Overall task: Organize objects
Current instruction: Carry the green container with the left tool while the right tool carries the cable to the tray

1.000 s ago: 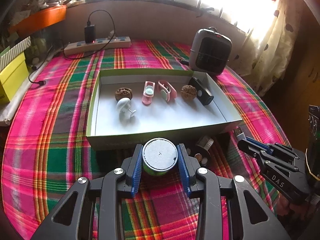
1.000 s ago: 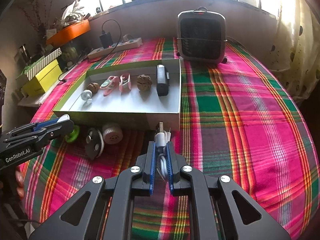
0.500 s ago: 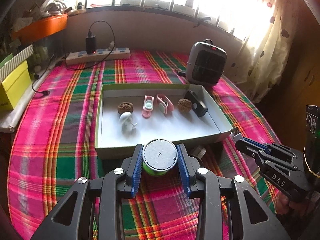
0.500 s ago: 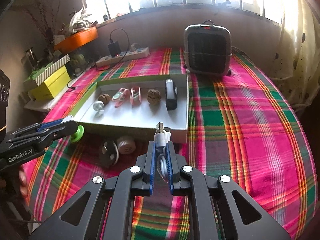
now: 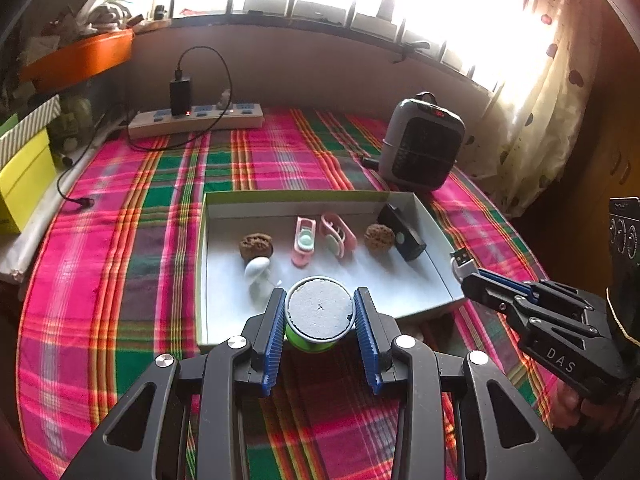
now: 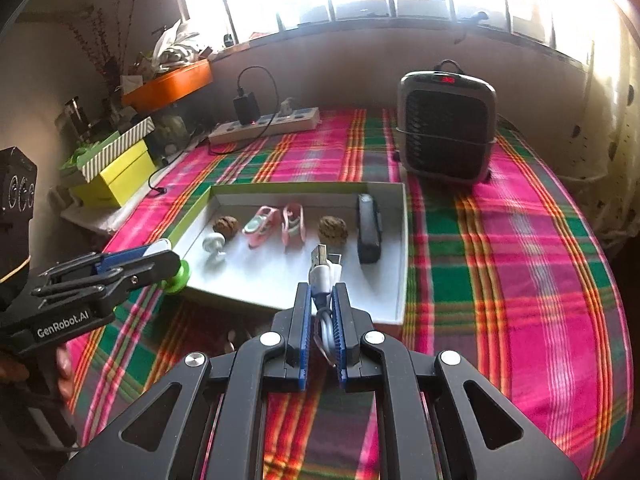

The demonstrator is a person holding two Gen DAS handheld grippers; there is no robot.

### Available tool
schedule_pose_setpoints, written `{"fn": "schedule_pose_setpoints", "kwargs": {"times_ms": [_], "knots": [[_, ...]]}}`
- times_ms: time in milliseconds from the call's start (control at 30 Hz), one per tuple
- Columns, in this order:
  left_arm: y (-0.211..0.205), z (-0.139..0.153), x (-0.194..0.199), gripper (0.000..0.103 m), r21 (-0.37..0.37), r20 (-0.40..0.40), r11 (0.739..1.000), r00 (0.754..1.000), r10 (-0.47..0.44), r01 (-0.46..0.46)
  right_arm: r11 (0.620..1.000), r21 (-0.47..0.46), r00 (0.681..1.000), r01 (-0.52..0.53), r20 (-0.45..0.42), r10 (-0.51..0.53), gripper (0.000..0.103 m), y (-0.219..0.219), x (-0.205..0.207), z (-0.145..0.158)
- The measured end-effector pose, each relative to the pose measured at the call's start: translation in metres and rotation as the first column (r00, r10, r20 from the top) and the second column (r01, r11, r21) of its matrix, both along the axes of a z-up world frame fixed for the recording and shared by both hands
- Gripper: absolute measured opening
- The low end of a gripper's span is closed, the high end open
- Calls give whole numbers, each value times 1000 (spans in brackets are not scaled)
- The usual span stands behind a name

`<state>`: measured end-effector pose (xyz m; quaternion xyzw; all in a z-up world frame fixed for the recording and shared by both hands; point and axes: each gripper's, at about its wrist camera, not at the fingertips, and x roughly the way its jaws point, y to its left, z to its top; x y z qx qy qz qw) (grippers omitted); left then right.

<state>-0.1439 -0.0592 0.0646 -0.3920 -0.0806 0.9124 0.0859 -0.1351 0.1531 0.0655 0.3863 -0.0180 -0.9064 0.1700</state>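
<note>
From my remote seat, I see a yellow box (image 6: pixel 116 178) at far left beside the plaid tablecloth (image 5: pixel 132 216). My left gripper (image 5: pixel 320 320) grasps a green spool (image 5: pixel 319 317) by its sides, its grey end facing the camera, held above the near wall of the white tray (image 5: pixel 432 236). Inside the tray lie, left to right, a white mushroom figure (image 5: pixel 258 276), a walnut (image 5: pixel 256 245), two pink clips (image 5: pixel 305 242), a second walnut (image 5: pixel 378 236) and a black device (image 5: pixel 402 233). My right gripper (image 6: pixel 321 300) is clenched on a white USB cable (image 6: pixel 322 270), plug pointing over the tray's near edge. A grey heater (image 6: pixel 446 120) stands beyond the tray at right.
</note>
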Motion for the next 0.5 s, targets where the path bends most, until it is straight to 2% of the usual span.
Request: {"fn": "schedule_pose_setpoints", "kwargs": {"times_ms": [500], "knots": [[-2,-19,-43,32,12,51,1000,999,-3,2,996,11,991,-92,101,90,11,-14,-53,-22]]}}
